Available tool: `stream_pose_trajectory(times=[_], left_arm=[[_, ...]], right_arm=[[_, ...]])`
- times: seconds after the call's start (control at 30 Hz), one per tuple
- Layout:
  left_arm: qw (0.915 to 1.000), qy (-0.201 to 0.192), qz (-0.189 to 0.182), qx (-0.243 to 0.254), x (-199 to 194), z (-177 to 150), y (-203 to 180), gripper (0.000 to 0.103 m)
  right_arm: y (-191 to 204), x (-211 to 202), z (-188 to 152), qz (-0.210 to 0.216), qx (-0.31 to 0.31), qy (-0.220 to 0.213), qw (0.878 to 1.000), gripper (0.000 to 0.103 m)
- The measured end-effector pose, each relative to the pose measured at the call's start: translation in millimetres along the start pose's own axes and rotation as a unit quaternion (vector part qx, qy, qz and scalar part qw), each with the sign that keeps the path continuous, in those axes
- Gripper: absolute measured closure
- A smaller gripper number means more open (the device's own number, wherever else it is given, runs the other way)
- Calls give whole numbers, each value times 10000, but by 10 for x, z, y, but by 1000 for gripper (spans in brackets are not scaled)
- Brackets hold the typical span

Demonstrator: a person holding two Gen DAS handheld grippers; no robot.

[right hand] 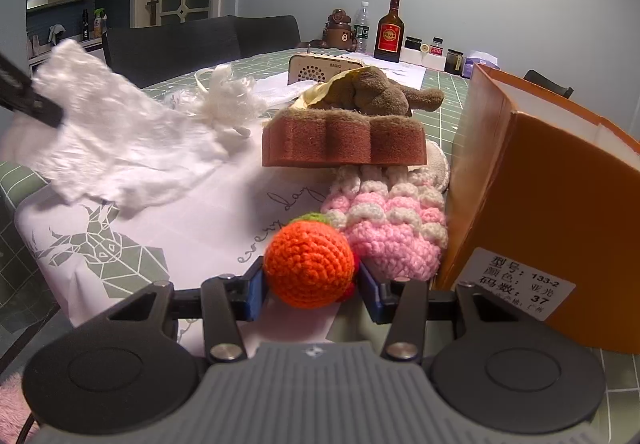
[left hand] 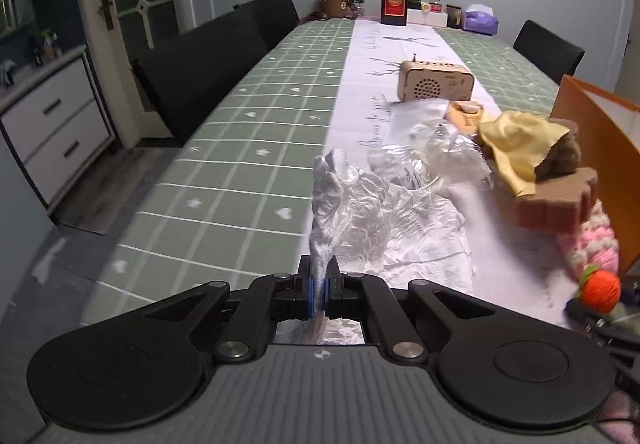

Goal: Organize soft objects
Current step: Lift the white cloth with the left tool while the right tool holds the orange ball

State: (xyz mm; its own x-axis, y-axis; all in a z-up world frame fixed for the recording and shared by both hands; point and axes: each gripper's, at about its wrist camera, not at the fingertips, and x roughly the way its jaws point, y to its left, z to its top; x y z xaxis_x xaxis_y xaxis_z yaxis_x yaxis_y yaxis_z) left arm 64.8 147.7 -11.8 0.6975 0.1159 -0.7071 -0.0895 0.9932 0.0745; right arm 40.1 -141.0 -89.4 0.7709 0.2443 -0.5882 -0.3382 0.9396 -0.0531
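wooden box [right hand: 326,67]: "RADIO" | orange box label [right hand: 520,290]: "133-2", "37"

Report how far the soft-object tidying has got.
Done: nothing visibly sorted yet; what the orange box holds is hidden. In hand: left gripper pinches the white plastic bag; right gripper clamps the orange crochet ball. Left: sponge, plush toy, pink crochet piece.

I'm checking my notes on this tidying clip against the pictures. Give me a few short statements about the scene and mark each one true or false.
1. The left gripper is shut on the white plastic bag. True.
2. The right gripper is empty. False: it grips the orange crocheted ball.
3. The orange box stands beside the pink crocheted piece. True.
4. The brown sponge lies inside the orange box. False: it sits outside, above the pink piece.
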Motion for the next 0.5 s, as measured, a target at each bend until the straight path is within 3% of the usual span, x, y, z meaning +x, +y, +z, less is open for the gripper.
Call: stream_pose_trajectory(times=[0.13,0.27,0.37,0.4,0.43,0.47,0.5], left_arm=[[9988,-173,-4,451,-83,8,-167,97],[9945,-170,341,979,191,-6,-502,96],[9941,-108,305,1040,415,-9,-672,91],[9944,-62,215,1035,459,-10,-715,87],[9942,-36,82,1073,491,-27,-754,77],[9933,-39,-7,1156,502,-46,-804,56],[9915,-67,-143,1292,498,-72,-854,44]], right_arm=[[13,-6,5,-41,2,27,10000,55],[21,-26,6,-105,28,66,9999,56],[11,-39,1,-164,52,79,9998,56],[6,-39,0,-168,60,85,9998,56],[5,-39,-2,-165,65,87,9998,56],[7,-40,1,-168,67,91,9998,56],[10,-38,2,-172,60,92,9998,56]])
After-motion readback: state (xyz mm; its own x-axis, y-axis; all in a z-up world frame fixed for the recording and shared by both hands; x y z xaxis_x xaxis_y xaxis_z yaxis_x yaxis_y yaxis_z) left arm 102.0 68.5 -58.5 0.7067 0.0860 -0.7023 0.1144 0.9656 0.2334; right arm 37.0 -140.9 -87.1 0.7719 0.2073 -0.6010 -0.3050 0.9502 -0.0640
